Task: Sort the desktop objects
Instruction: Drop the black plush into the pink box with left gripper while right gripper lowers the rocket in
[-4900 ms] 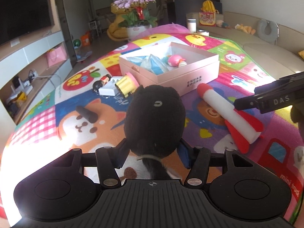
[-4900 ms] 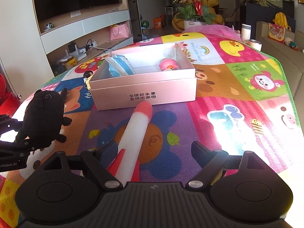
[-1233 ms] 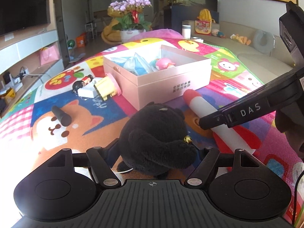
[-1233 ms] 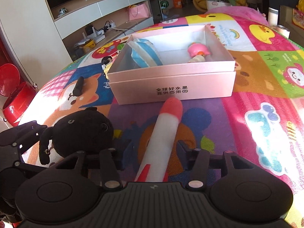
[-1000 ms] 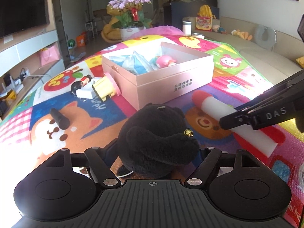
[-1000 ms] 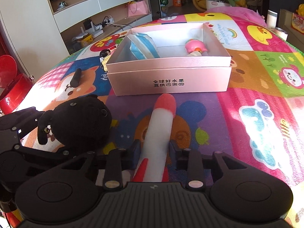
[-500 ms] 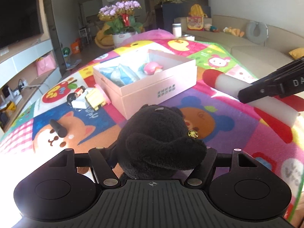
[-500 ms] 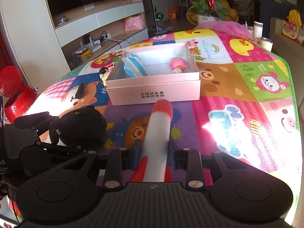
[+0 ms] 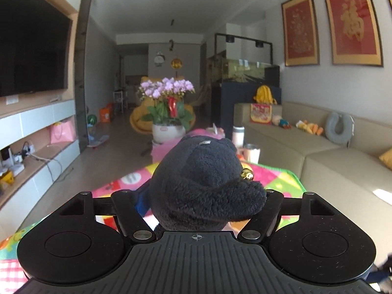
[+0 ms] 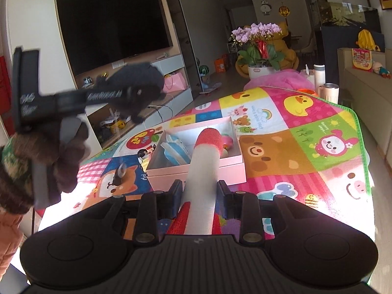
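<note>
A black plush toy [image 9: 203, 183] sits between the fingers of my left gripper [image 9: 204, 196], lifted high above the mat. The jaws are opening, and the pads still touch the plush. The right wrist view shows that left gripper [image 10: 103, 95] blurred at upper left with the plush [image 10: 137, 83], carried by a gloved hand [image 10: 49, 152]. My right gripper [image 10: 200, 188] is shut on a white foam rocket [image 10: 204, 161] with a red tip. The tip points over the open pink box [image 10: 232, 171], which holds a blue-white packet [image 10: 174, 152] and a pink toy [image 10: 227, 144].
A colourful cartoon mat [image 10: 306, 127] covers the table. A black cylinder [image 10: 120, 171] and small toys [image 10: 144, 154] lie left of the box. Cups [image 10: 329, 90] stand at the far end. A flower pot [image 9: 169, 107] stands beyond, with a sofa [image 9: 330, 161] on the right.
Both grippers have risen. The left one lifted the plush well off the mat and tilted up toward the room. The right one raised the rocket, whose tip now overlaps the box.
</note>
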Demonstrator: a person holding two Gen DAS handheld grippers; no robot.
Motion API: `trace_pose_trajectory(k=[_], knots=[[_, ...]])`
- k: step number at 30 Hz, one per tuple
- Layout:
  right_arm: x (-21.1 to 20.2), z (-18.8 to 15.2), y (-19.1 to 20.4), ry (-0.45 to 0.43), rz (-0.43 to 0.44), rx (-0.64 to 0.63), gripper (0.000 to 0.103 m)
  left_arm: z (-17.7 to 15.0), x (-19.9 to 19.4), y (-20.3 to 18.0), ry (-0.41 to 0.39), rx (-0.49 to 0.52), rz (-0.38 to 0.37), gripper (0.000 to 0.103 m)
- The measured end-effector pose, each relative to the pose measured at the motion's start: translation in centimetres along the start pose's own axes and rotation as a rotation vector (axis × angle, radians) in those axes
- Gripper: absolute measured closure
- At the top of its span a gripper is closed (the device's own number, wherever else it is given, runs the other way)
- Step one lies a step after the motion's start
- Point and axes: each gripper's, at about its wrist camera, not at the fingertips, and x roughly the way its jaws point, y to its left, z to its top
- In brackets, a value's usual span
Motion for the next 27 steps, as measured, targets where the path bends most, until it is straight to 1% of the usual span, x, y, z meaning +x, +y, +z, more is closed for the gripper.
trace_pose_trajectory(k=[1, 3, 6, 8, 11, 15, 18, 21, 24, 27], knots=[[0.4, 0.0, -0.1, 0.008, -0.009, 0.000, 0.073, 0.4, 1.2, 0.3, 0.011, -0.017, -0.005, 0.010], [1.1, 0.3, -0.4, 0.018, -0.030, 0.004, 0.073, 0.8, 2.7, 1.2, 0.026, -0.063, -0.010, 0.008], [1.8, 0.6, -1.0, 0.022, -0.053, 0.011, 0.073, 0.0, 2.2, 2.7, 0.027, -0.110, -0.017, 0.006], [2.4, 0.8, -1.3, 0.029, -0.066, 0.014, 0.073, -1.5, 0.8, 4.4, 0.041, -0.154, 0.000, 0.005], [3.7, 1.3, -1.2, 0.048, -0.080, 0.012, 0.073, -5.0, -1.6, 6.6, 0.093, -0.193, 0.044, 0.004], [6.0, 2.9, -0.3, 0.058, -0.072, -0.036, 0.073, -9.9, -5.1, 7.7, 0.170, -0.148, 0.084, 0.003], [8.9, 5.7, 0.4, 0.062, -0.063, -0.060, 0.073, -13.0, -7.3, 7.5, 0.199, -0.109, 0.102, 0.002], [13.1, 8.6, 0.6, 0.069, -0.081, -0.055, 0.073, -15.5, -8.5, 7.7, 0.223, -0.115, 0.112, 0.002], [18.2, 10.7, 0.6, 0.108, -0.106, 0.010, 0.073, -17.0, -9.1, 8.7, 0.242, -0.163, 0.125, 0.002], [22.4, 10.8, 1.0, 0.166, -0.150, 0.085, 0.073, -17.5, -9.7, 9.7, 0.239, -0.185, 0.146, 0.002]])
